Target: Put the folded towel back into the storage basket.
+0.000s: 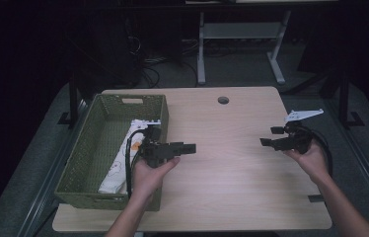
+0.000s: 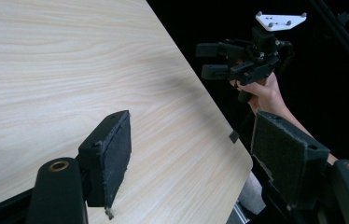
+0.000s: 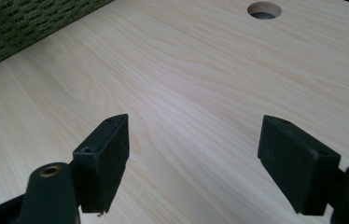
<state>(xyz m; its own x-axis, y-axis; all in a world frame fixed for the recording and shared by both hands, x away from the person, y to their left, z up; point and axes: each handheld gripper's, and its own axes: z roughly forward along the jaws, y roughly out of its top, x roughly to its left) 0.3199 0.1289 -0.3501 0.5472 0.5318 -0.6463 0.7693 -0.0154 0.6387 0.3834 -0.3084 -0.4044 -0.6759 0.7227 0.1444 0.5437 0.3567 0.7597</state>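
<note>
In the high view, the left hand-held gripper (image 1: 188, 148) hovers over the light wooden bench (image 1: 222, 173) just right of a green woven basket (image 1: 89, 148). Its jaws are spread with nothing between them and point toward the right side. A white printed cloth (image 1: 118, 163) lies inside the basket along its right wall. The right hand-held gripper (image 1: 267, 136) is held near the bench's right edge, jaws apart and empty, pointing left. A round cable hole (image 1: 223, 100) sits near the far edge.

In the left gripper view, its padded jaws stand wide over bare wood; the right hand-held gripper (image 2: 207, 60) shows beyond the bench edge.

In the right gripper view, the released jaws frame bare bench, with the basket (image 3: 18, 23) at the upper left corner and the hole (image 3: 264, 9) at the top.
</note>
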